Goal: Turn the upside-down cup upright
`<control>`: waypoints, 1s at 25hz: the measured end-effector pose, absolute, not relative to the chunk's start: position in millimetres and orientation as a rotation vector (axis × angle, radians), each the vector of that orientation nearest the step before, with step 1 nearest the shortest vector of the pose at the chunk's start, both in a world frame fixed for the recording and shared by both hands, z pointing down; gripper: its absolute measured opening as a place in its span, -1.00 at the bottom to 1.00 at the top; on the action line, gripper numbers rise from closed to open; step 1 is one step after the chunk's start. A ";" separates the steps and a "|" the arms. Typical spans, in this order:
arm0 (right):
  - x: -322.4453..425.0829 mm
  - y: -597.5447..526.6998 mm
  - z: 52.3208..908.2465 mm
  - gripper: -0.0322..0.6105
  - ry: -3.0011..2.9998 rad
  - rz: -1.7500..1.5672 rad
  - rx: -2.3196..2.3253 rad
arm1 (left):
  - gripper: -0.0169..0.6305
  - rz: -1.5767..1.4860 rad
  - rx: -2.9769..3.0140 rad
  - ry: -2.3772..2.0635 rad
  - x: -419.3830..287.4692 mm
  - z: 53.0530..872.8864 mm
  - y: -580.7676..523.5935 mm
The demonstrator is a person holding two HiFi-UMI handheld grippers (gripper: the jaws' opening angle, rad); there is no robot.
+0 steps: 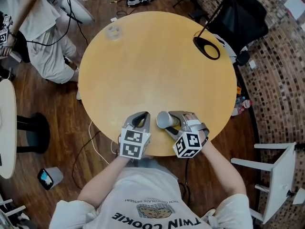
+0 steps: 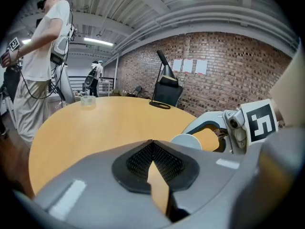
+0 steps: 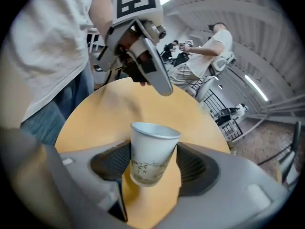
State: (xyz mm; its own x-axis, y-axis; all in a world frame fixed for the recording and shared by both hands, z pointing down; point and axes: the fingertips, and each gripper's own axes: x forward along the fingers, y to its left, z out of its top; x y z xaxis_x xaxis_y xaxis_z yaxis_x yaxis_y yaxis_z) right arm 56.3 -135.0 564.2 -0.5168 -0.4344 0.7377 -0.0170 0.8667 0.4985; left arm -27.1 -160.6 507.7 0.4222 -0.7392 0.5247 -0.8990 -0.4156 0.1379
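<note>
Your right gripper (image 1: 169, 120) has its fingers clamped on the white paper cup (image 3: 151, 151). The cup is tipped sideways at the bench (image 1: 157, 66) near edge, its inside unseen. On your left gripper (image 2: 152, 146) the fingers are pressed together, holding nothing.

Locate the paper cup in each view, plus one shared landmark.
Head view: paper cup at the near edge of the table, in the right claw.
Left gripper view: its pale round end, right of centre.
Right gripper view: centre, clamped between the jaws.
Shared landmark: the round wooden table.

White paper cup (image 3: 151, 151), tilted, clamped in right gripper (image 3: 152, 165)
</note>
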 end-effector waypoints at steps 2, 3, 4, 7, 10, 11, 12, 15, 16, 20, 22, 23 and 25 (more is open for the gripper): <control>54.5 -143.5 559.2 0.04 -2.134 -0.447 0.469 | -0.94 0.544 2.290 -1.389 -24.1 506.6 -161.0; 53.7 -148.5 555.6 0.04 -2.181 -0.374 0.552 | -0.94 0.542 2.292 -1.386 -22.5 506.2 -160.9; 53.5 -153.9 552.1 0.04 -2.227 -0.288 0.640 | -0.94 0.541 2.294 -1.384 -21.0 505.8 -160.5; 54.7 -167.4 547.0 0.04 -2.339 -0.046 0.892 | -0.94 0.550 2.303 -1.371 -18.0 505.6 -159.3; 58.2 -177.9 543.2 0.04 -2.420 0.134 1.121 | -0.94 0.559 2.310 -1.362 -16.0 506.0 -158.8; 60.2 -181.7 540.0 0.04 -2.436 0.173 1.200 | -0.94 0.562 2.310 -1.360 -15.4 506.3 -158.8; 61.8 -184.8 537.3 0.03 -2.445 0.196 1.271 | -0.94 0.564 2.311 -1.357 -14.5 506.5 -158.8; 62.8 -184.8 544.7 0.04 -2.436 0.199 1.377 | -0.94 0.570 2.315 -1.341 -9.7 507.1 -157.9; 62.0 -183.6 548.8 0.03 -2.425 0.190 1.385 | -0.94 0.572 2.317 -1.335 -8.3 506.9 -157.8; 58.3 -179.0 563.3 0.04 -2.379 0.195 1.361 | -0.94 0.577 2.322 -1.336 -8.5 505.4 -159.3; 58.1 -177.6 566.4 0.04 -2.369 0.205 1.348 | -0.94 0.571 2.317 -1.340 -8.9 505.2 -159.5; 58.5 -177.2 567.2 0.04 -2.366 0.209 1.346 | -0.94 0.568 2.314 -1.342 -8.7 505.3 -159.3; 60.0 -175.5 568.6 0.04 -2.362 0.220 1.345 | -0.94 0.564 2.310 -1.346 -8.1 505.6 -158.6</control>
State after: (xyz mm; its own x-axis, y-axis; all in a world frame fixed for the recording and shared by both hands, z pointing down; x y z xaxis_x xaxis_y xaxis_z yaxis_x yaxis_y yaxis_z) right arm 60.0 -175.5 568.6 -0.4491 -0.7858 0.4253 -0.8507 0.5215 0.0652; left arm -8.1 -158.6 505.6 0.4529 -0.7163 0.5309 -0.8807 -0.4520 0.1414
